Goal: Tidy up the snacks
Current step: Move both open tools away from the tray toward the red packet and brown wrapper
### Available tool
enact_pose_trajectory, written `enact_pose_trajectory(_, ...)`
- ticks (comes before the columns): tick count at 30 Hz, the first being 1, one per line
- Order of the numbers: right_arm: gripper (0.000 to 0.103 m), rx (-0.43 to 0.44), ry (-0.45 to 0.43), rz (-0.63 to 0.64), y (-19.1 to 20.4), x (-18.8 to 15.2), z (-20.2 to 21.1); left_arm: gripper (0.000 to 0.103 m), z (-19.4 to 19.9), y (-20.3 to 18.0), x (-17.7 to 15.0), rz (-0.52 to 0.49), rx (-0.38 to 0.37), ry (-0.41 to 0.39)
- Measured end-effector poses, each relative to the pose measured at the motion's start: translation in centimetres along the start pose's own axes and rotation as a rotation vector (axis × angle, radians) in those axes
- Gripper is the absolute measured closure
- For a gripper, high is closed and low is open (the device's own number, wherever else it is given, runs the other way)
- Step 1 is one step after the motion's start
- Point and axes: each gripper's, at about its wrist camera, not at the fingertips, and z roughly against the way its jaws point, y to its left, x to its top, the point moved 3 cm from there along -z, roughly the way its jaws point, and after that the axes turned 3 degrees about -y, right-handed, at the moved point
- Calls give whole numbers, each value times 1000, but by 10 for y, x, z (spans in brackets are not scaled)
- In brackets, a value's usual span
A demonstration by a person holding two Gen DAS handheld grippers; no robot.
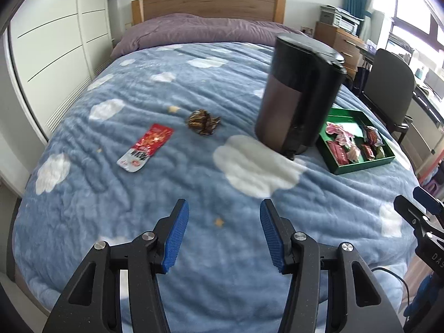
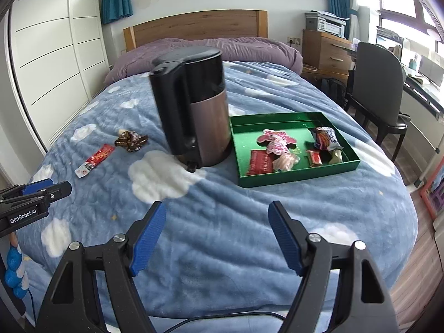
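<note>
Two snacks lie loose on the blanket: a red sachet and a crumpled brown wrapper, near each other and left of the kettle. Several other snacks already lie in the green tray, which sits just right of the kettle; judged from this layout, the tray is the collection point and the two loose items remain to be moved.

Left gripper: jaws apart, nothing between the pads, held above the blanket's near edge and pointing down toward the loose snacks. Right gripper: jaws apart, also empty, aimed between kettle and tray.

Each gripper faces its own side of the kettle, so the left one is better placed to pick up the sachet or wrapper. The kettle stands between loose snacks and tray; any transfer will probably need to pass around or over it.
</note>
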Motion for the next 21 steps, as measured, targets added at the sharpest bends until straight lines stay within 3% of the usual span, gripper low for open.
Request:
enact_pose_trajectory(10,0,31,11,90,50,-2,4,56,9,56,-11,83,53,-13)
enact_pose_trajectory(21,0,74,16,141,88,-3,7,54,13,91,-19,132,77,-18)
